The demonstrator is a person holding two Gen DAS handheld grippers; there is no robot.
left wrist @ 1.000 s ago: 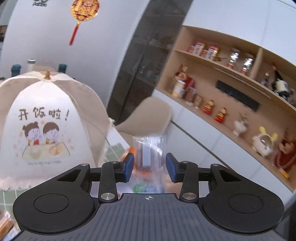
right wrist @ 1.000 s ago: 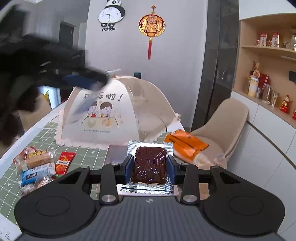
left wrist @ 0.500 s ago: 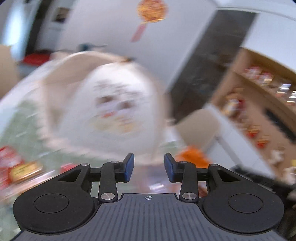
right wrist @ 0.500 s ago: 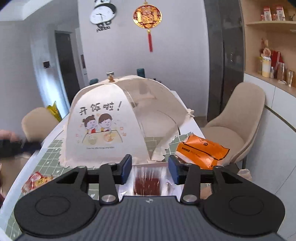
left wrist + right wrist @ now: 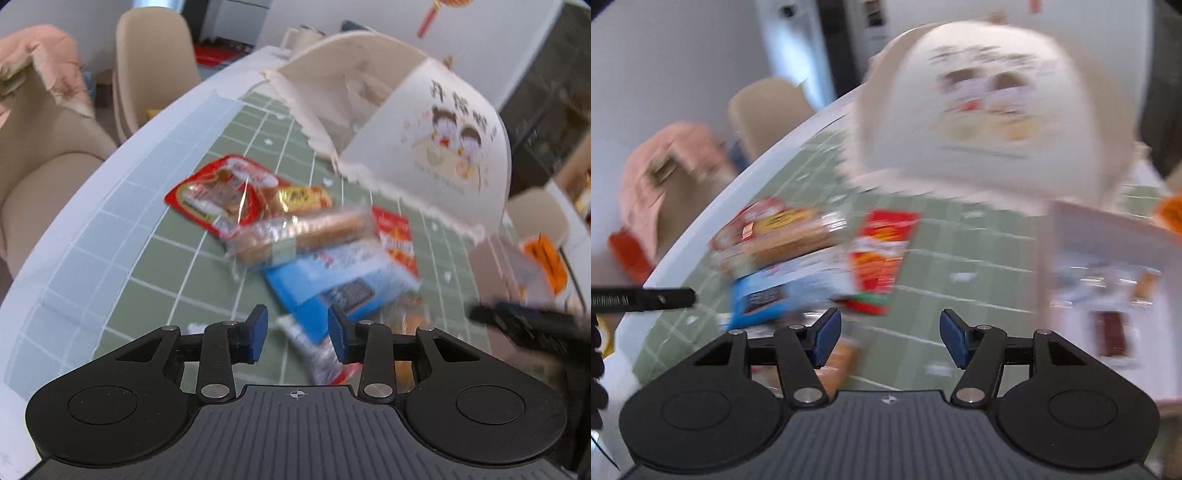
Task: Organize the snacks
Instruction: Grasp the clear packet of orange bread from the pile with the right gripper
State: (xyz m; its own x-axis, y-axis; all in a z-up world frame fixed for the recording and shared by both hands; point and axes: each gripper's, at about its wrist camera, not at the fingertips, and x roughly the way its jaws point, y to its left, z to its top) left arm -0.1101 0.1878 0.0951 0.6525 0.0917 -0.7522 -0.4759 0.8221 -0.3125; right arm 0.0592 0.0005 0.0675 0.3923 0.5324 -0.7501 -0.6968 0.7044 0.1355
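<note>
A pile of snack packets lies on the green checked mat: a red packet (image 5: 221,192), a long biscuit packet (image 5: 303,236), a blue packet (image 5: 332,284) and a red-orange packet (image 5: 882,258). My left gripper (image 5: 297,332) hovers over the blue packet's near end, open, with nothing between its pads. My right gripper (image 5: 891,339) hangs above the mat just right of the pile. Its jaws are opening and nothing is between them. A white tray (image 5: 1082,229) to its right holds a dark meat packet (image 5: 1112,332) and clear-wrapped snacks. Both views are motion-blurred.
A domed white food cover (image 5: 424,122) stands behind the pile. An orange bag (image 5: 546,262) lies beyond the tray. Beige chairs (image 5: 155,62) line the table's left edge, one draped with pink cloth (image 5: 48,62). The other gripper shows as a dark bar (image 5: 646,299).
The left gripper no longer holds its clear packet, and the right has let go of the dark meat packet and widened. Both swung left and down from the tray towards the pile.
</note>
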